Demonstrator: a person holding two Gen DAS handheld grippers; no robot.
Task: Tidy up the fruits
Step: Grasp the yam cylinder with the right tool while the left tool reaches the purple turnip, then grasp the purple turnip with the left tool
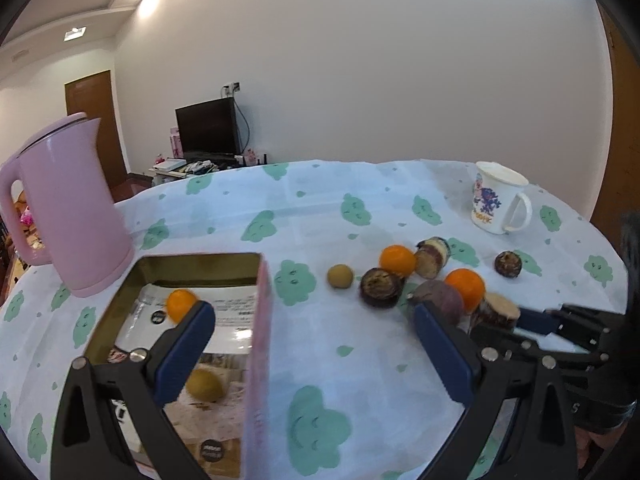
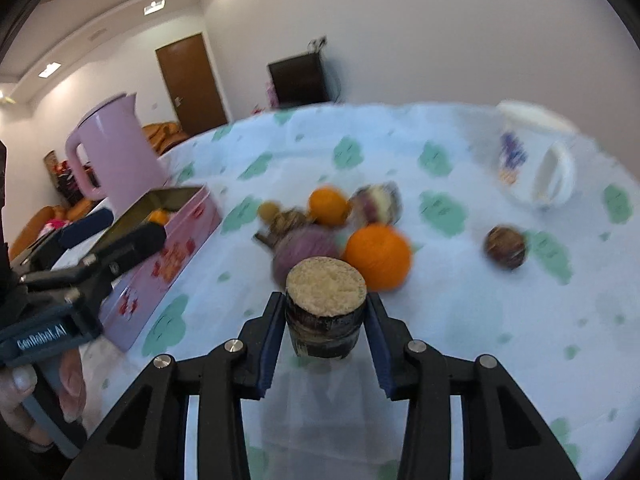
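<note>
My right gripper (image 2: 325, 312) is shut on a cut sugarcane piece (image 2: 326, 292), dark-skinned with a pale cut face; it also shows in the left wrist view (image 1: 498, 312). My left gripper (image 1: 312, 316) is open and empty above the pink tin box (image 1: 258, 320), which holds a small orange (image 1: 181, 304) and a yellow-brown fruit (image 1: 205, 385). On the cloth lie two oranges (image 1: 397, 260) (image 1: 466, 287), a longan (image 1: 340, 276), a purple fruit (image 1: 438, 300), dark round fruits (image 1: 380, 286) (image 1: 508, 264) and another cane piece (image 1: 432, 256).
A pink kettle (image 1: 72, 204) stands behind the box at the left. A white printed mug (image 1: 498, 202) stands at the far right. The table wears a white cloth with green clouds (image 1: 320, 420). The person's hand (image 2: 40, 392) holds the left gripper.
</note>
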